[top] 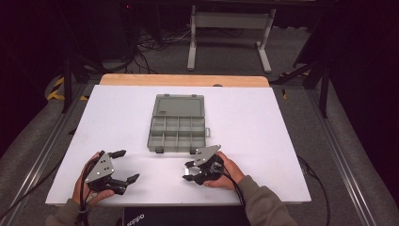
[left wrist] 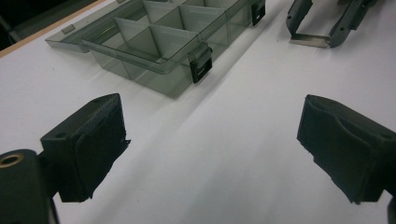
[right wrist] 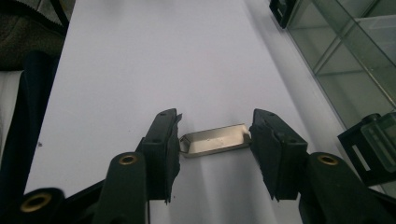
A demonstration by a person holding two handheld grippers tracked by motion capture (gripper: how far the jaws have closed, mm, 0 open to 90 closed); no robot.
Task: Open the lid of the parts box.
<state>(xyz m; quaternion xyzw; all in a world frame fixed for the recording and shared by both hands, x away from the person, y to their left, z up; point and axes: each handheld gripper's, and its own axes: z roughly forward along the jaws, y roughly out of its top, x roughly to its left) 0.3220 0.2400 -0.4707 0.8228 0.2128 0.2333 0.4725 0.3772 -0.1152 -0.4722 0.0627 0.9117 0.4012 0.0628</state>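
At the near edge of the white surface (top: 263, 117) we see two hand-held grippers. The left gripper (top: 123, 165) rests at the near left, its jaws spread wide with bare surface between them; in the left gripper view the two black pads (left wrist: 95, 144) stand well apart. The hand that holds it is partly covered by the grey plate on top.

The right gripper (top: 189, 170) sits at the near centre-right, just in front of the organiser box. Its jaws are pinching a small metal piece (right wrist: 215, 140) by its two ends; in the right gripper view the pads touch both ends of the piece, which lies low over the surface. We cannot tell whether the piece rests on the surface or is lifted clear of it. In the high view the piece is a pale speck between the jaw tips and its shape cannot be made out. In the left gripper view it appears as a thin strip (left wrist: 308, 40) spanning the far jaws, whose upper parts are cut off by the frame edge.

Farther off, at the centre of the surface, lies the grey translucent organiser box (top: 178, 125), lid open and folded away to the far side. Its compartments are divided by thin walls; their contents are hard to make out. Two dark latches (left wrist: 201, 65) sit on its near wall.
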